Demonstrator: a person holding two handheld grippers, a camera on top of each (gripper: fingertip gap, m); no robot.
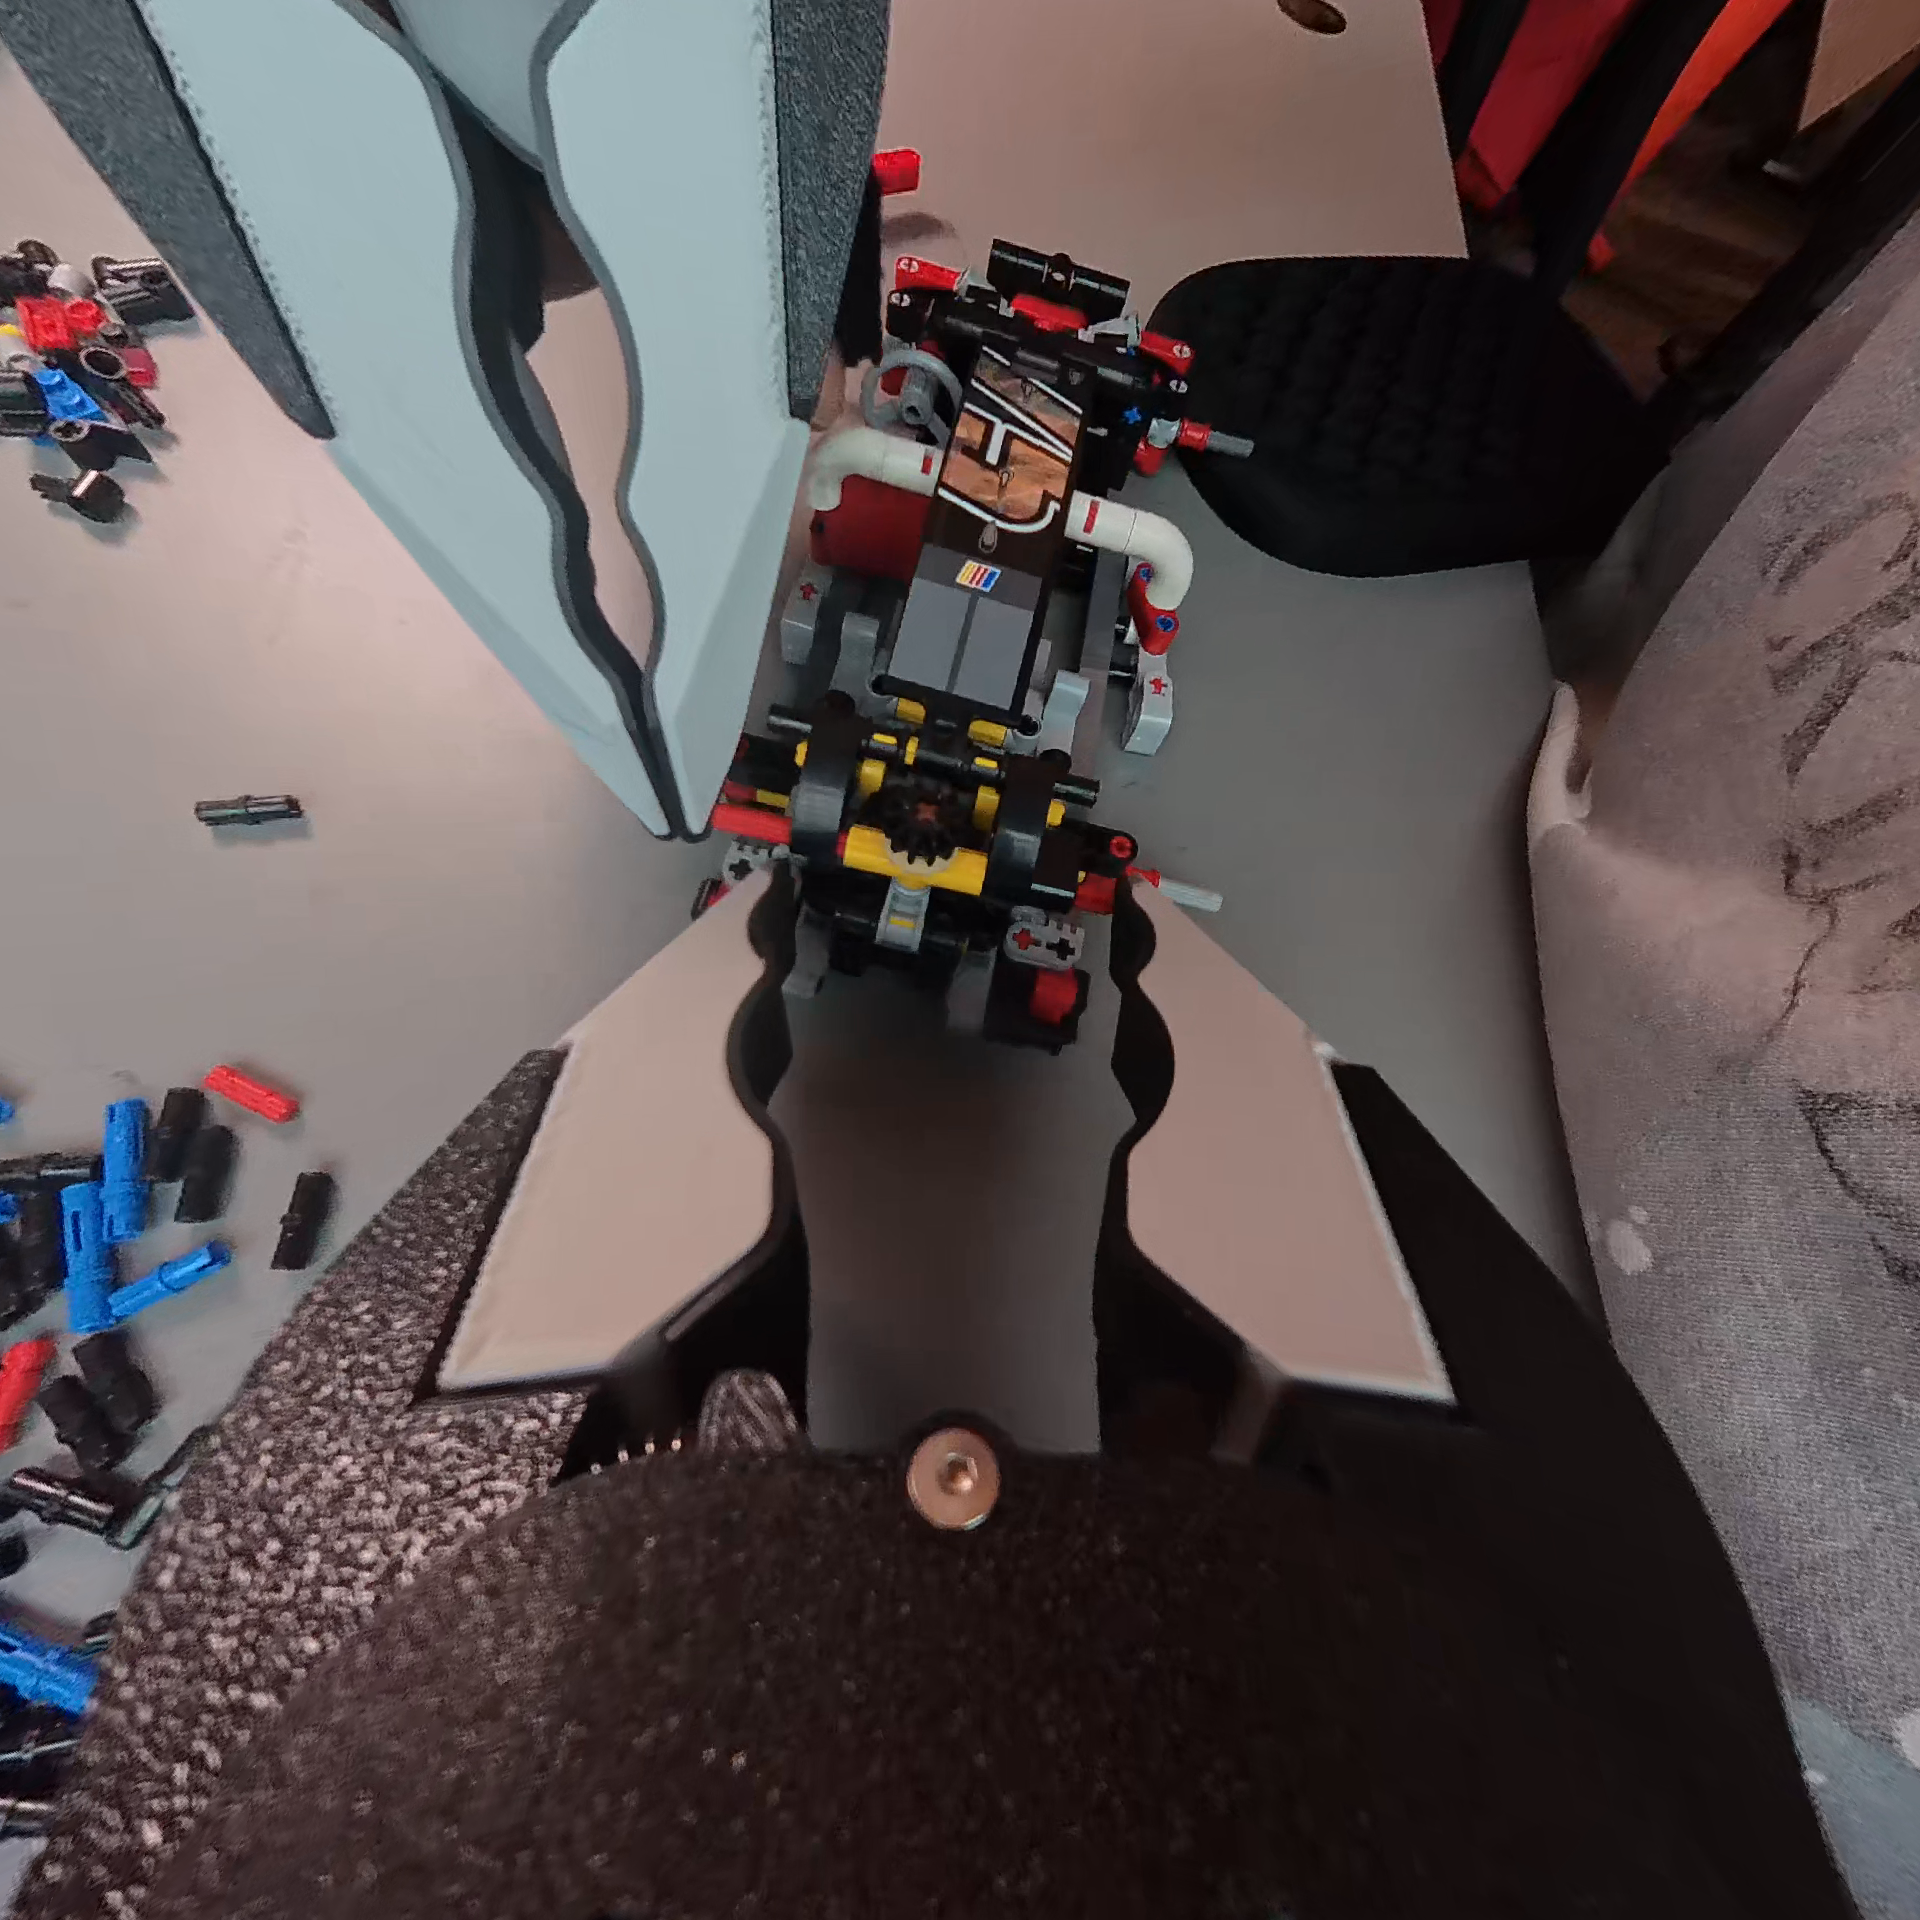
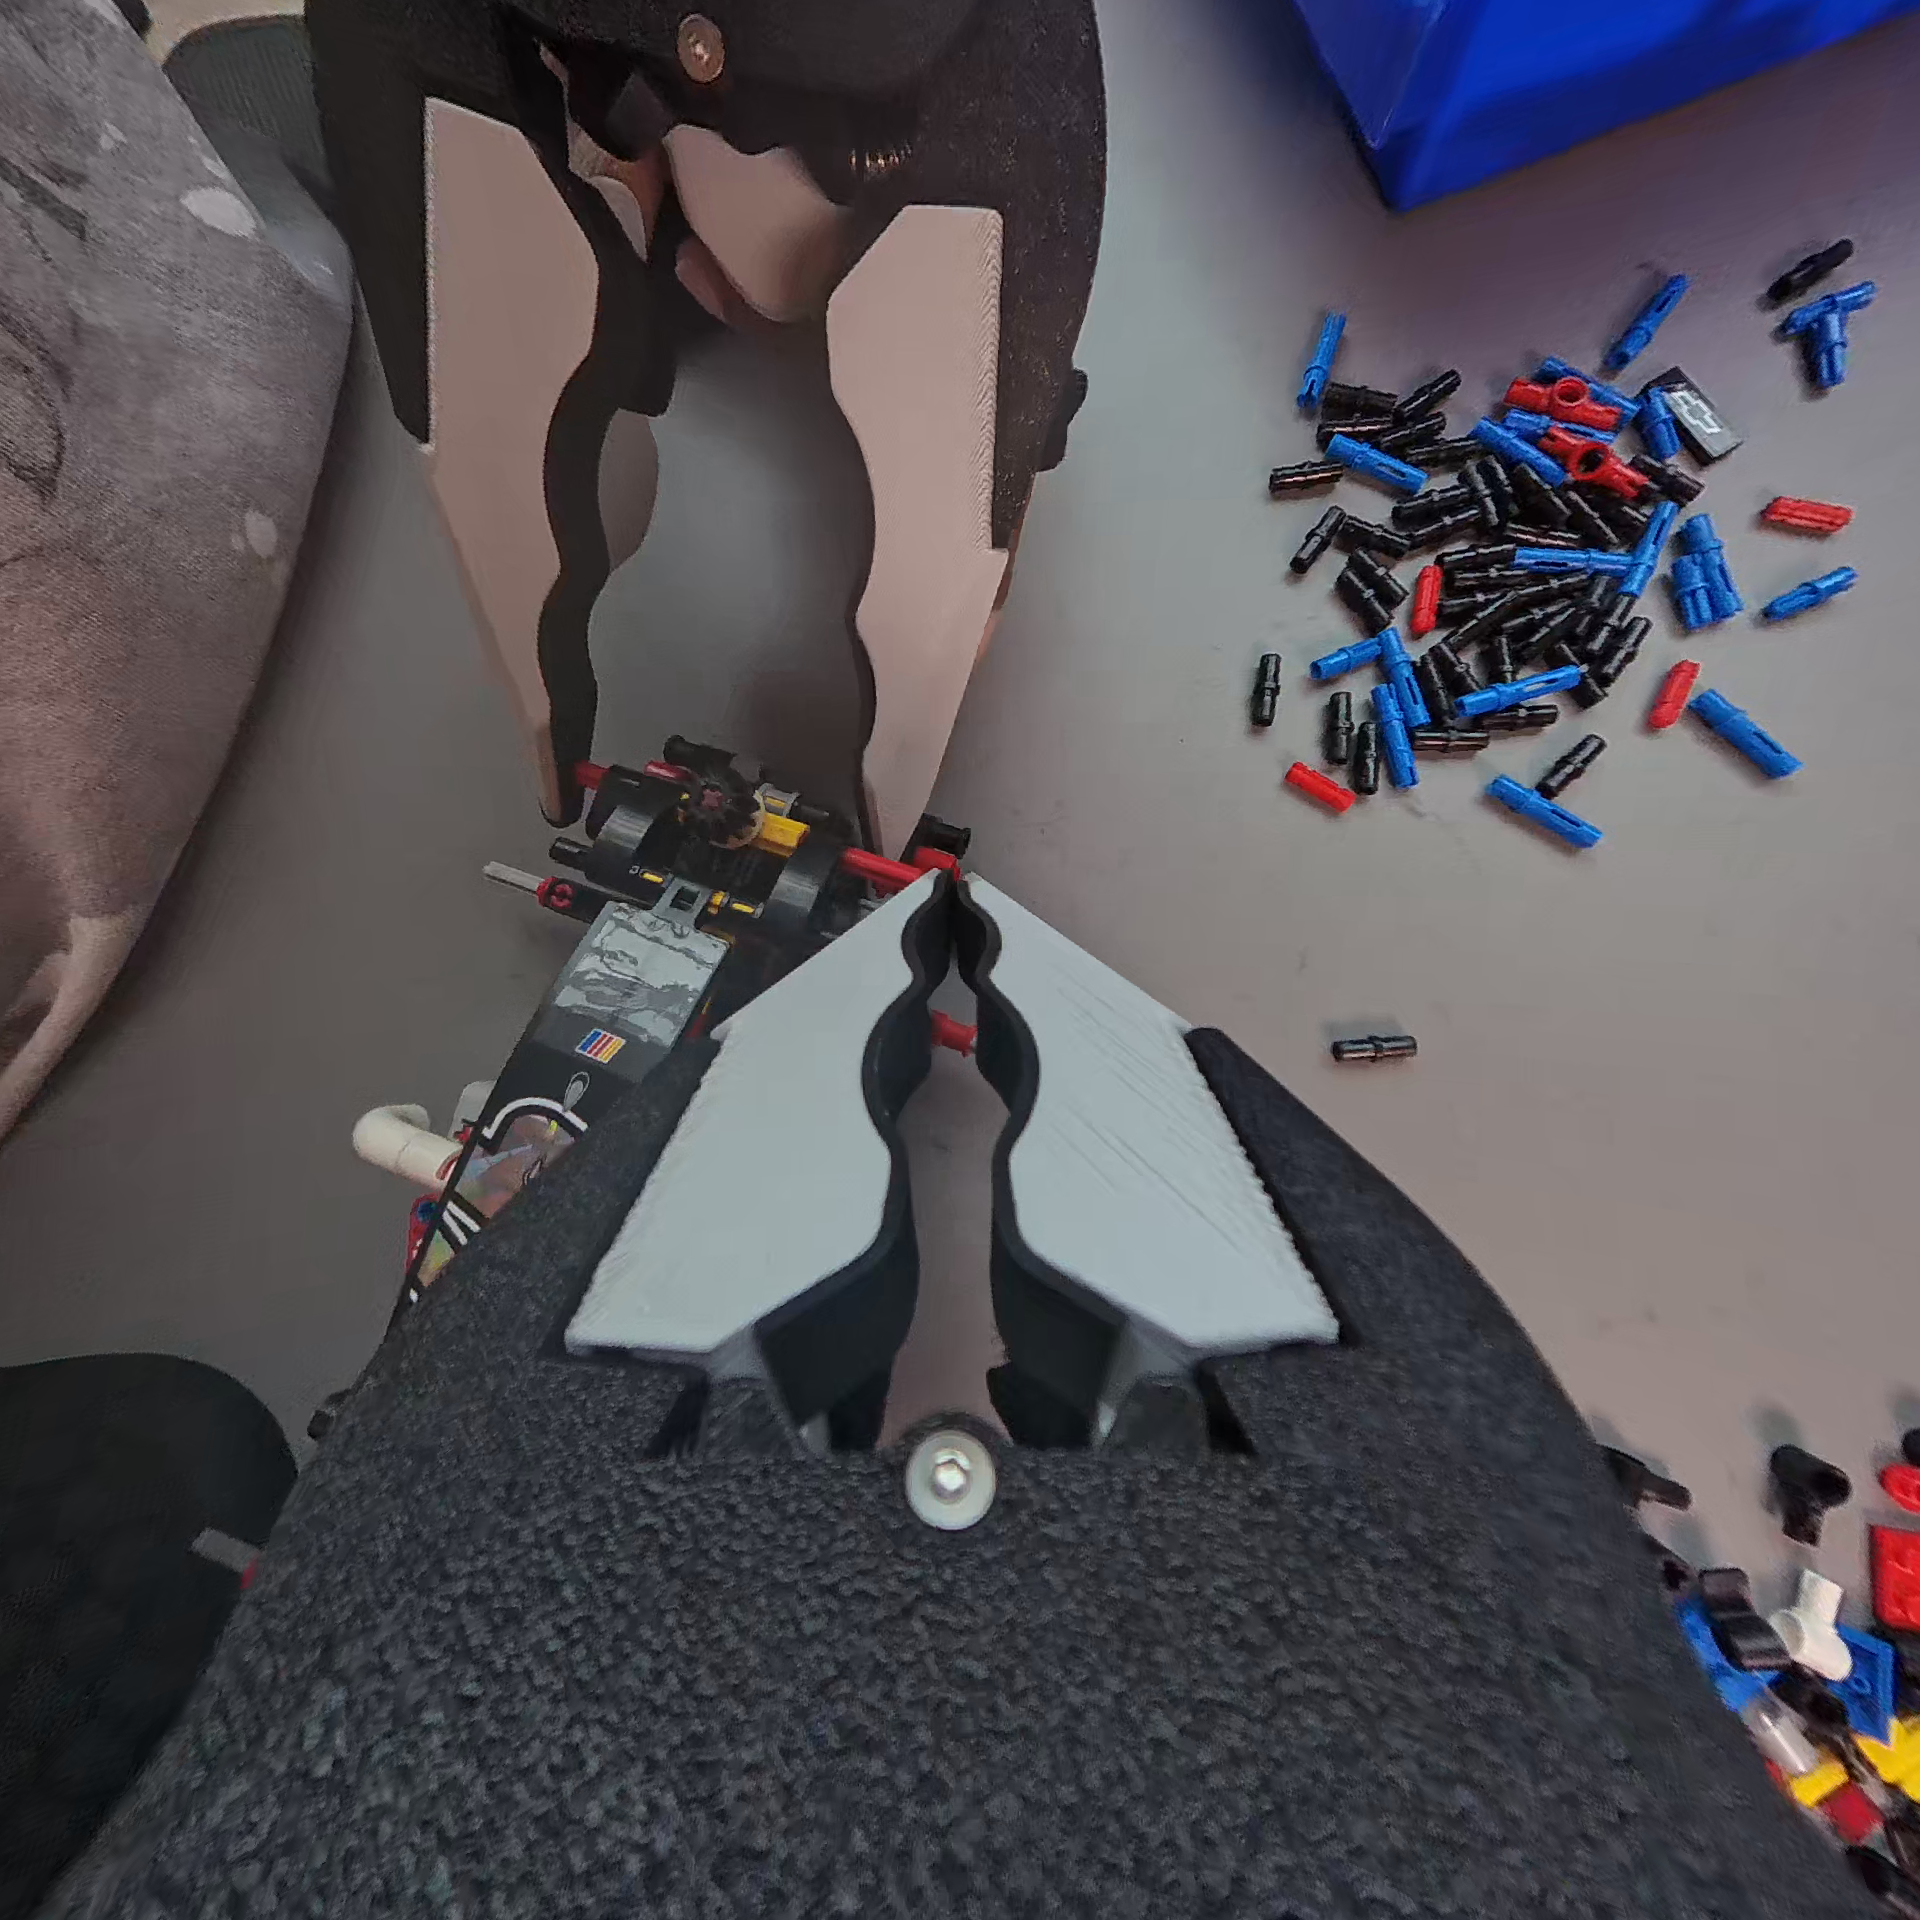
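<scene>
Car [image 1: 987,644] sat between both grippers.
Left gripper [image 1: 940,904] straddled its near end, spread; right gripper [image 2: 951,883] pressed together beside it.

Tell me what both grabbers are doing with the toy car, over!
Left gripper open, fingers straddling the brick car rear end. Right gripper shut at its red axle. Loose pins lie apart.
</scene>
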